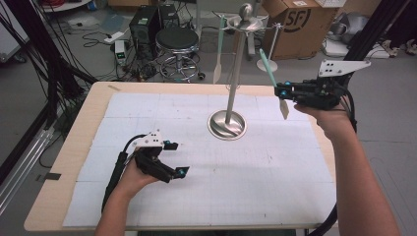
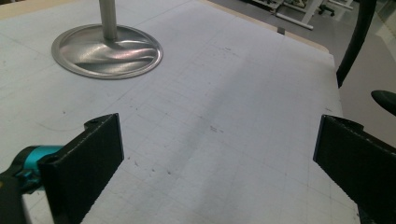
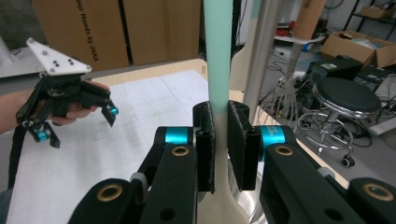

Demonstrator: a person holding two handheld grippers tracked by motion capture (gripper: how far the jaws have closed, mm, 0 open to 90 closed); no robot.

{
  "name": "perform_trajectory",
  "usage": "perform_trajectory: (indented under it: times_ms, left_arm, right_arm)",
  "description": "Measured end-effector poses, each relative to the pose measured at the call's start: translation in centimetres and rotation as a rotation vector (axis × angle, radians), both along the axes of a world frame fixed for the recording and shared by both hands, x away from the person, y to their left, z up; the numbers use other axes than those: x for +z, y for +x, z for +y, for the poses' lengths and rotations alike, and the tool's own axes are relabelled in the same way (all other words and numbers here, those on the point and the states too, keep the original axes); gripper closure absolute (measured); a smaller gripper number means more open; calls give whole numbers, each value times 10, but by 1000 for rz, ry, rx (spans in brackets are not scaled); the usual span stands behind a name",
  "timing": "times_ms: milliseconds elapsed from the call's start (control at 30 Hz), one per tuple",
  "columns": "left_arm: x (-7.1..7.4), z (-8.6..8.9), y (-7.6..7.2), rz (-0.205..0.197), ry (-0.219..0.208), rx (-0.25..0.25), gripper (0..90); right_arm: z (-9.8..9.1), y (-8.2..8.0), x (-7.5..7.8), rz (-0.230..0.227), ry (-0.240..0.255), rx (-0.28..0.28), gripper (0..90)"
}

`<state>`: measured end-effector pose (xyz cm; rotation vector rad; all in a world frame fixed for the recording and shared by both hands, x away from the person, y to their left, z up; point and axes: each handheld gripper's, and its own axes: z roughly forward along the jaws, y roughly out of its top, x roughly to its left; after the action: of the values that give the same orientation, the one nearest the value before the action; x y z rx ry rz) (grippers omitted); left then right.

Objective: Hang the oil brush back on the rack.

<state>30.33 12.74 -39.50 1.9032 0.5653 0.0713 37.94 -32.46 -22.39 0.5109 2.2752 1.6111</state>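
High view: my right gripper [image 1: 282,92] is up in the air over the far right side of the table [image 1: 64,162]. It is clamped tight on a spatula [image 1: 273,81]. The spatula has a mint green handle that points up and away from me, and a cream blade that hangs down below the jaws. The spatula is tilted, not straight up. It touches nothing but my gripper.

Just to the left of it stands a shiny metal rack [image 1: 235,73]. It has a round base on the white mat [image 1: 206,196], a tall pole, and a round top with a ball on it. Another spatula [image 1: 219,56] with a green handle hangs from the left side of the top. My spatula is near the rack's pole but apart from it.

In the right gripper view, my two black pads [image 3: 204,144] squeeze the spatula [image 3: 218,56] from both sides, right where the green handle meets the cream part. The rack's pole [image 3: 264,46] stands just behind it.

My left gripper [image 1: 176,158] rests low over the near left part of the mat, in my left hand [image 1: 133,177]. Its jaws stand wide apart with nothing between them. In the left gripper view I see the bare mat [image 2: 224,116] between the jaws, and the rack's round base [image 2: 107,51] farther off. The two grippers are well apart.
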Motion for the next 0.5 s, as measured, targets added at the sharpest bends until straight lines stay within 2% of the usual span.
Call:
perform_trajectory:
  times_ms: [133, 500]
  left_arm:
    - [0, 0, 0, 0, 0, -2, 22]
    - [0, 0, 0, 1, -4, -1, 22]
  right_arm:
    - [-3, 4, 6, 6, 15, -4, 822]
    - [-12, 10, 15, 3, 11, -30, 822]
